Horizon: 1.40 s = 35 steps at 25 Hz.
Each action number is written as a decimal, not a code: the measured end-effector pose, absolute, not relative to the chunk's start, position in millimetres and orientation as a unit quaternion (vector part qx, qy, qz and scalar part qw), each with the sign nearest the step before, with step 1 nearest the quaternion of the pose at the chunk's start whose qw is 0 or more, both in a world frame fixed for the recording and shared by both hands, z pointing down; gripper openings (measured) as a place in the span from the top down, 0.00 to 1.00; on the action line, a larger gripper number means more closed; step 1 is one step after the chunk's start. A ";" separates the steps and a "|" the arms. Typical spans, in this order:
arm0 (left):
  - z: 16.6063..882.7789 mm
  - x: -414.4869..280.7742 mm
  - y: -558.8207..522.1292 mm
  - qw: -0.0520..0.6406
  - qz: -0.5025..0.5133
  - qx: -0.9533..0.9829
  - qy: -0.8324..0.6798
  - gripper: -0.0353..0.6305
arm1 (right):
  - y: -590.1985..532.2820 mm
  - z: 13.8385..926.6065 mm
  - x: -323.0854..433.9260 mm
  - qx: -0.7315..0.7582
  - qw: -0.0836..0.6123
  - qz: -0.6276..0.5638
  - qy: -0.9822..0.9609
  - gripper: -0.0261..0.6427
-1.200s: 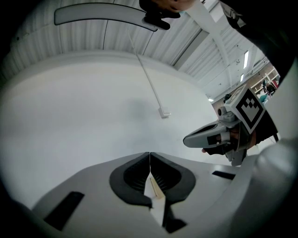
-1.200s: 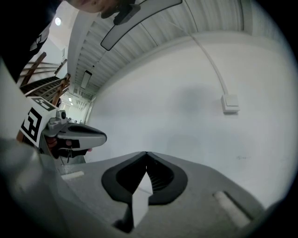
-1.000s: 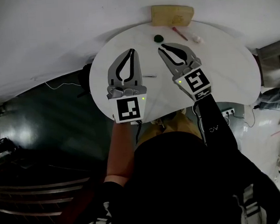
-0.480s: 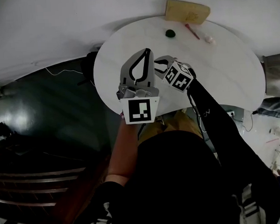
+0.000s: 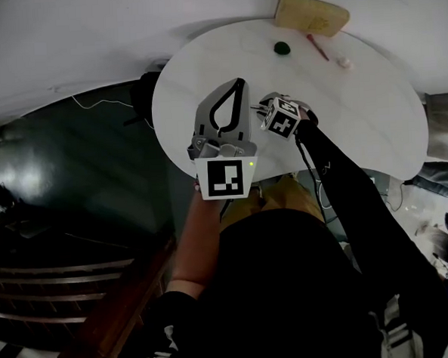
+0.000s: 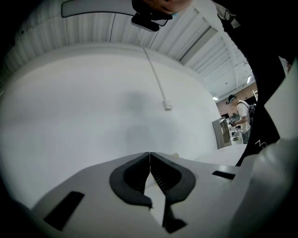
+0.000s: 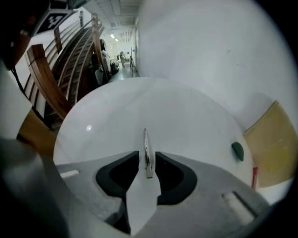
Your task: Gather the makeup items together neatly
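Observation:
A thin silver makeup tool (image 7: 145,142) lies on the round white table (image 5: 371,105). My right gripper (image 7: 147,157) points steeply down over its near end. Its jaws have just been opening and stand open on either side of the tool, with small gaps to the pads. In the head view the right gripper (image 5: 266,107) sits mid-table under its marker cube. My left gripper (image 5: 239,81) hovers level beside it, jaws shut and empty, as the left gripper view (image 6: 150,154) also shows. At the far edge lie a green item (image 5: 282,47), a red stick (image 5: 318,47) and a small white item (image 5: 344,63).
A tan flat board or pouch (image 5: 311,14) lies at the table's far rim against the white wall. The green item (image 7: 237,150) and tan piece (image 7: 274,144) show to the right in the right gripper view. A wooden stair rail (image 7: 44,79) stands beyond the table.
My right gripper has swung down from level over the table's far half to point steeply at the table beside the left gripper, and its jaws have opened. The left gripper has sunk slightly.

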<state>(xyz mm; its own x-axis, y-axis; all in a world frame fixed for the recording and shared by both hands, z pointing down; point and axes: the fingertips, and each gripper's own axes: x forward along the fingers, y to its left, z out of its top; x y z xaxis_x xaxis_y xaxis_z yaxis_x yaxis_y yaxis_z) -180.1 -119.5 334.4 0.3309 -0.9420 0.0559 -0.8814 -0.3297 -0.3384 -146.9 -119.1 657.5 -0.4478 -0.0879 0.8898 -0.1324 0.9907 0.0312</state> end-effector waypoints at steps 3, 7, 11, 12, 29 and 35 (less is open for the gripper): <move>336.1 -184.3 -119.8 0.128 -0.125 -0.804 0.567 0.93 | -116.6 663.4 -144.9 0.059 0.529 0.042 -0.846 0.89; 332.9 -189.8 -117.4 0.131 -0.122 -0.803 0.568 0.93 | -113.5 658.7 -149.4 0.057 0.528 0.045 -0.846 0.91; 329.1 -189.7 -118.4 0.134 -0.118 -0.804 0.567 0.93 | -124.9 635.6 -148.4 0.122 0.479 0.083 -0.865 0.91; 328.2 -189.1 -117.9 0.136 -0.116 -0.805 0.565 0.93 | -128.7 622.7 -148.6 0.148 0.453 0.100 -0.873 0.91; 303.9 -143.3 -149.5 0.139 -0.047 -0.829 0.540 0.93 | -168.5 389.7 -66.7 0.436 0.126 0.098 -0.886 0.91; 298.2 -119.3 -154.3 0.139 -0.041 -0.837 0.527 0.93 | -161.1 351.2 -21.2 0.503 0.099 0.058 -0.856 0.91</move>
<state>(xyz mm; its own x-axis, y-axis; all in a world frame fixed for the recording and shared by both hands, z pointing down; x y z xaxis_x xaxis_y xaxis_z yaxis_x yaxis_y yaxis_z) -119.3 -154.3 298.2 0.4407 -0.8943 -0.0777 -0.8712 -0.4053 -0.2770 -21.2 -161.1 351.2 -0.4734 -0.8507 0.2284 -0.8737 0.4865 0.0009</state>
